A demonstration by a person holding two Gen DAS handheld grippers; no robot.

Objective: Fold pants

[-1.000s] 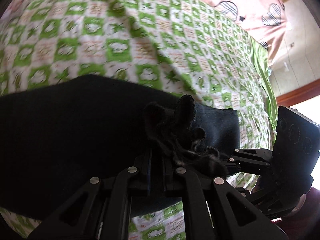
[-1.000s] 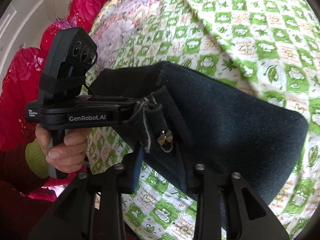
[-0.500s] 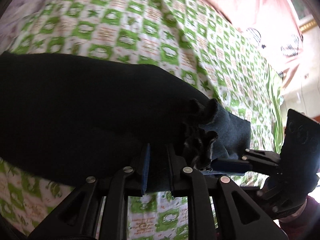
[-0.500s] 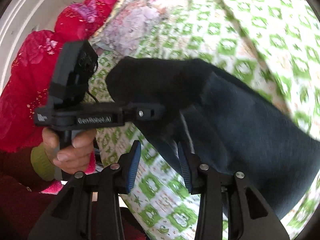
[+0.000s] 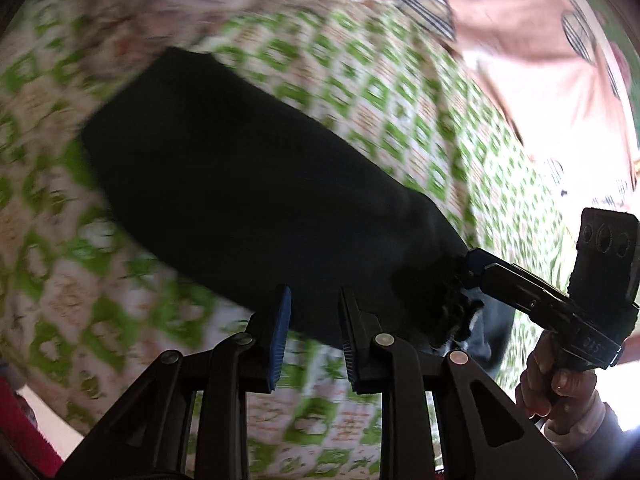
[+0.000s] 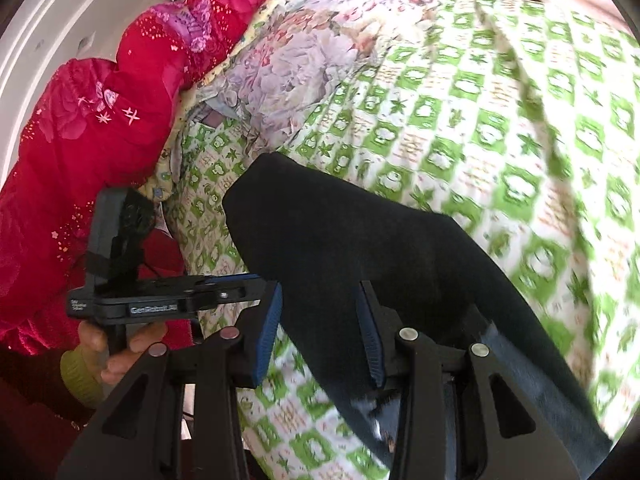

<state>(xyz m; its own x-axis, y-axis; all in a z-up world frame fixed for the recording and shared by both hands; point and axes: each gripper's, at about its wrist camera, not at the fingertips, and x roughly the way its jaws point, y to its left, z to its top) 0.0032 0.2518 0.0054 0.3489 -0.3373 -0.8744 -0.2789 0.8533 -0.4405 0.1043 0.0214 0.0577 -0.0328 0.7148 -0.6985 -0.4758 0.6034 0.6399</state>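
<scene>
Green-checked bedsheet [image 6: 500, 128], dark folded pants [image 6: 360, 248], left gripper [image 5: 314, 332] and right gripper [image 6: 318, 332] both parted, nothing clamped, label unreadable

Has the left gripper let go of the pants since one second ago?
Yes. The left gripper was shut on the pants; now its jaws stand apart, drawn back toward the near edge over the green checked sheet.
</scene>
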